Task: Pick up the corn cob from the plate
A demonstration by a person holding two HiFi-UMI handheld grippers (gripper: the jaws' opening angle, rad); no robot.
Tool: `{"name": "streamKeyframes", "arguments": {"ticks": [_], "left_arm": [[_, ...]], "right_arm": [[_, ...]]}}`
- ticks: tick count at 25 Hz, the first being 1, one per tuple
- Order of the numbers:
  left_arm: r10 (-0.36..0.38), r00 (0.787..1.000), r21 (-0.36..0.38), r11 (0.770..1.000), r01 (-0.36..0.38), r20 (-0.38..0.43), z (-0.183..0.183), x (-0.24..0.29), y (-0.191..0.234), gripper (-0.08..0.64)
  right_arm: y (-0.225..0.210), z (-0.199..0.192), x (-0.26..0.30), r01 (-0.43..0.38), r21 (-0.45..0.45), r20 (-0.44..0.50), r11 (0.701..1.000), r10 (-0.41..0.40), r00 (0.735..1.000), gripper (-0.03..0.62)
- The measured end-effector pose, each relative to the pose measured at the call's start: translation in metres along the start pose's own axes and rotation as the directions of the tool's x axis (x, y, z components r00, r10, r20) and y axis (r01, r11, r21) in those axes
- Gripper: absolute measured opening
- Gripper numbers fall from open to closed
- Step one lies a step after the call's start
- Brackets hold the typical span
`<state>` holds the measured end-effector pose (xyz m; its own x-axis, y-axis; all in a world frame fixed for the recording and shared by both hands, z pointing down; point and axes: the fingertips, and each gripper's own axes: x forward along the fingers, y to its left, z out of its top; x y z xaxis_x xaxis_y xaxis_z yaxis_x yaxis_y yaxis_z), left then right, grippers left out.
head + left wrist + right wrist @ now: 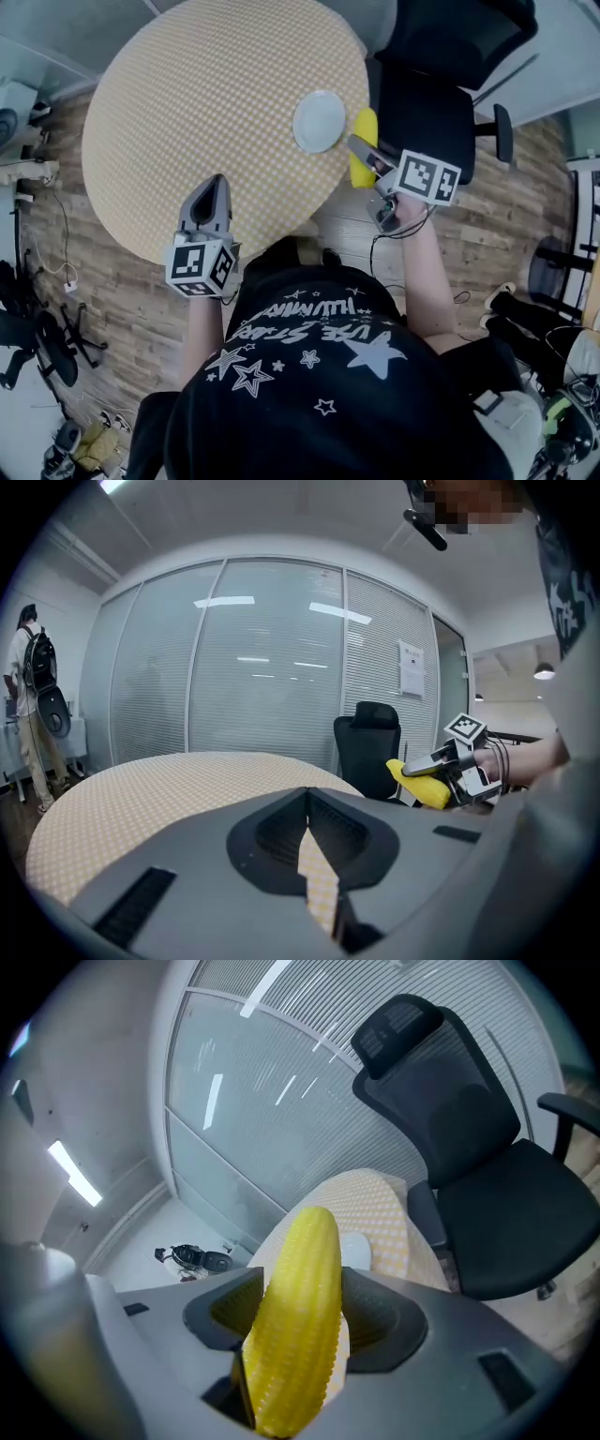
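Note:
The yellow corn cob (366, 122) hangs off the table's right edge, just right of the bare white plate (319, 120). My right gripper (359, 148) is shut on it. In the right gripper view the corn cob (295, 1335) stands upright between the two jaws of the right gripper (302, 1281), with the plate (357, 1249) behind it. My left gripper (214, 187) hovers over the near part of the round table (187, 103) with its jaws together and nothing in them. The left gripper view also catches the corn cob (419, 785) in the right gripper (441, 761), beyond the left gripper (307, 803).
The table wears a yellow checked cloth. A black office chair (431, 103) stands close to the table on the right, right behind the corn. Glass walls ring the room, and a person with a backpack (28, 667) stands at the far left. Cables lie on the wooden floor (66, 272).

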<state>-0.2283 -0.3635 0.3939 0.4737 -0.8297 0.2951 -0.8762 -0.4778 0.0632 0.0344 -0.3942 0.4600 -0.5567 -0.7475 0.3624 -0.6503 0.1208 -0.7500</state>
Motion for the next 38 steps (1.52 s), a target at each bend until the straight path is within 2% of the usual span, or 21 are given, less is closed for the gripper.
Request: {"name": "streamKeyframes", "arguments": {"ticks": [4, 7, 11, 17, 25, 34, 38], "left_arm": [[-0.001, 1.0, 0.013, 1.0, 0.0, 0.027, 0.002, -0.007, -0.045, 0.008], [0.042, 0.998, 0.011, 0.999, -0.043, 0.047, 0.002, -0.022, -0.063, 0.008], [0.109, 0.994, -0.007, 0.994, -0.109, 0.031, -0.012, -0.048, -0.077, 0.008], [0.14, 0.99, -0.022, 0.99, -0.139, 0.016, -0.027, -0.083, -0.086, 0.008], [0.121, 0.991, -0.04, 0.992, -0.119, 0.056, -0.029, -0.115, -0.093, 0.008], [0.08, 0.993, -0.055, 0.996, -0.075, 0.092, -0.035, -0.156, -0.088, 0.008], [0.046, 0.994, -0.065, 0.997, -0.039, 0.1, -0.043, -0.165, -0.087, 0.008]], "right_arm": [[-0.019, -0.004, -0.048, -0.012, -0.001, 0.004, 1.0, 0.012, 1.0, 0.262], [-0.026, -0.005, -0.072, -0.036, -0.015, -0.009, 0.999, 0.035, 0.999, 0.262], [-0.037, -0.007, -0.092, -0.05, -0.036, -0.031, 0.998, 0.049, 0.998, 0.262], [-0.029, -0.019, -0.102, -0.07, -0.043, -0.044, 0.997, 0.068, 0.997, 0.262], [0.01, -0.048, -0.11, -0.108, -0.052, -0.065, 0.993, 0.104, 0.992, 0.262], [0.049, -0.079, -0.138, -0.09, -0.072, -0.041, 0.993, 0.087, 0.995, 0.262], [0.057, -0.096, -0.152, -0.074, -0.053, -0.029, 0.996, 0.072, 0.997, 0.262]]}}
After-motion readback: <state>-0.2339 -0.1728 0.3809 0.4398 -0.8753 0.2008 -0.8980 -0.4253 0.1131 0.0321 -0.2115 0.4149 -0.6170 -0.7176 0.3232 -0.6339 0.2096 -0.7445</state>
